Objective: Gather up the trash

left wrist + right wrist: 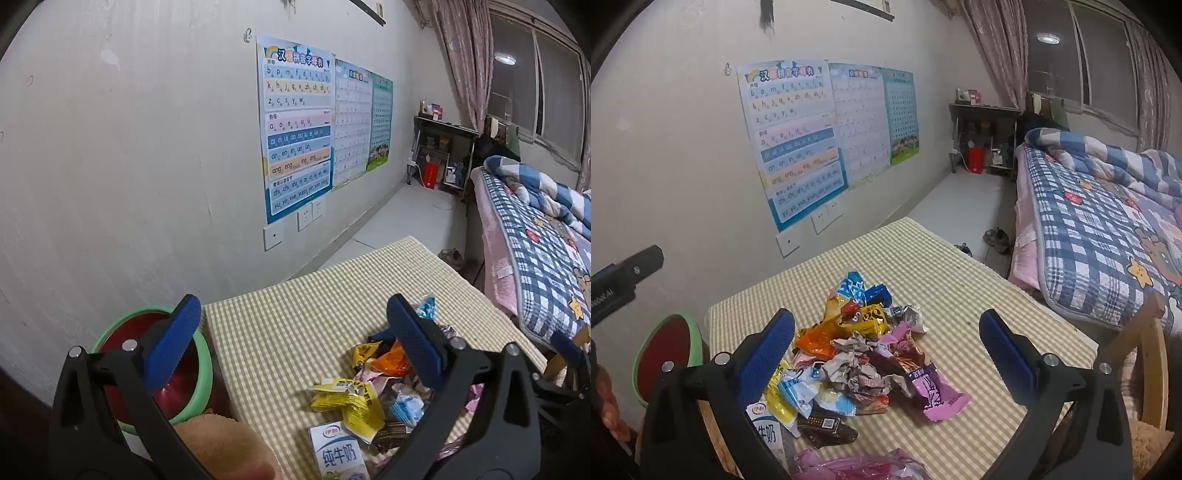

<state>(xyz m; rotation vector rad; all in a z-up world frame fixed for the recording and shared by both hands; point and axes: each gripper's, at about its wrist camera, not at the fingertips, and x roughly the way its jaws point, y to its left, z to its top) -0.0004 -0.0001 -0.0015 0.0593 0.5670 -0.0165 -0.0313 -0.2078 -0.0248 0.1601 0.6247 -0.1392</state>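
A heap of crumpled snack wrappers [864,350] lies on the checked tablecloth [960,295], with a white milk carton [768,432] at its near left edge. My right gripper [886,343] hovers over the heap, open, nothing between its blue pads [764,354]. In the left wrist view the same wrappers [369,391] and milk carton [338,454] sit low right. My left gripper [291,339] is open and empty above the table's left part. A green bin with a red liner [177,369] stands left of the table, behind the left finger.
A pink plastic bag [857,465] lies at the table's near edge. A bed with a checked quilt [1108,221] runs along the right. A wooden chair [1145,354] stands at the table's right corner. Posters [798,147] cover the wall. Shoes [997,240] lie on the floor.
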